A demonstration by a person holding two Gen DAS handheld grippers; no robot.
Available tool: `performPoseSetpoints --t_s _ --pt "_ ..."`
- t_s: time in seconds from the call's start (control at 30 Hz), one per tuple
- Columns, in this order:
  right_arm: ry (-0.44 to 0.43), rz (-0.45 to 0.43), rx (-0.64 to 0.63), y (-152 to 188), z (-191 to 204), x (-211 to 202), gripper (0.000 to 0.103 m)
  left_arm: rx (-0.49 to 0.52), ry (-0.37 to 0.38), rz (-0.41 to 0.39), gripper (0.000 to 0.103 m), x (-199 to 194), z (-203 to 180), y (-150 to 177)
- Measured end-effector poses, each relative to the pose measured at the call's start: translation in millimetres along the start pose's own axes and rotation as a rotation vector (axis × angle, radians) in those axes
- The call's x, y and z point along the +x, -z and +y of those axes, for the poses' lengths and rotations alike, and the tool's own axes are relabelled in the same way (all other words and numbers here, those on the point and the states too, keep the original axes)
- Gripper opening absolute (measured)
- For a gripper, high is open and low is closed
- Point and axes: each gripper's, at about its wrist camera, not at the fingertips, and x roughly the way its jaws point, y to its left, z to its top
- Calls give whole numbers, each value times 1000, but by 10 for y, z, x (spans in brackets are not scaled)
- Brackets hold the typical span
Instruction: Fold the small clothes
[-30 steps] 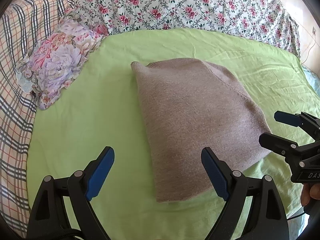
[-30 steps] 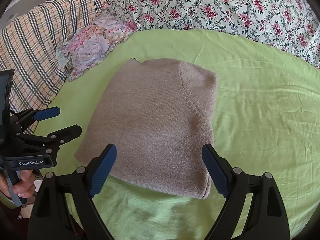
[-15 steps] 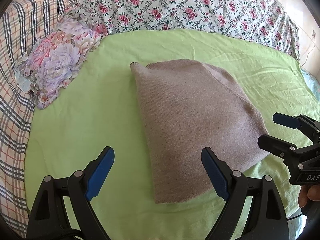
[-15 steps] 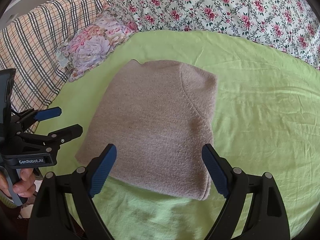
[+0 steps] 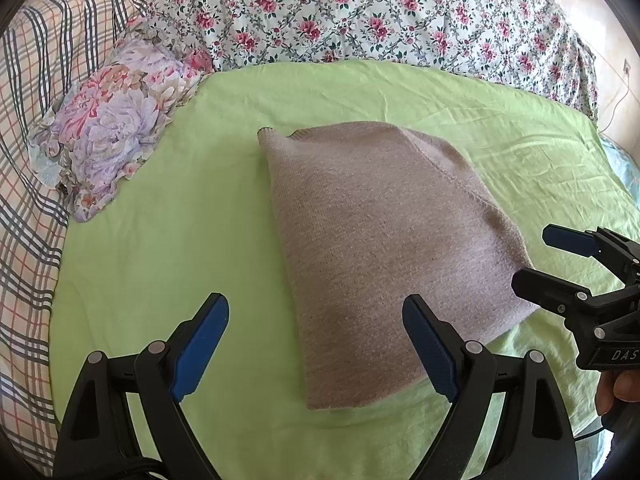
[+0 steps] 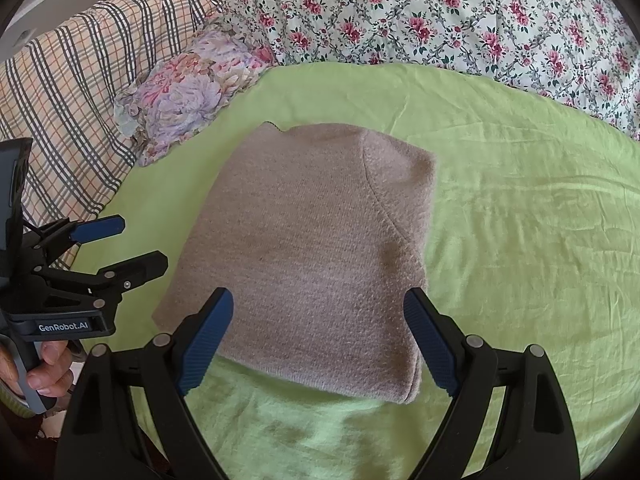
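We cannot see how many layers the folded sweater (image 6: 316, 256) has, nor what lies under it. In the left wrist view the right gripper (image 5: 532, 258) is cut off by the picture's edge, and only part of the hand (image 5: 620, 388) holding it shows. The checked blanket (image 5: 28, 160) and flowered quilt (image 6: 460, 20) run past the frame edges.

A bed (image 5: 160, 240) spread with a lime-green sheet (image 6: 520, 240) fills the room in bright daylight. Along the sheet's far edge lies a rose-print quilt (image 5: 360, 12); at its far left corner sits a purple floral pillow (image 5: 112, 128), with a plaid blanket (image 6: 72, 92) left of that.
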Motion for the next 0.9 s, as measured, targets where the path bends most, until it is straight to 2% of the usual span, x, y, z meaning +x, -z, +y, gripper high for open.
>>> performPoseSetpoints --t_s 0.9 --pt "-5 -3 9 -33 -21 11 87 -1 3 8 89 68 -22 -64"
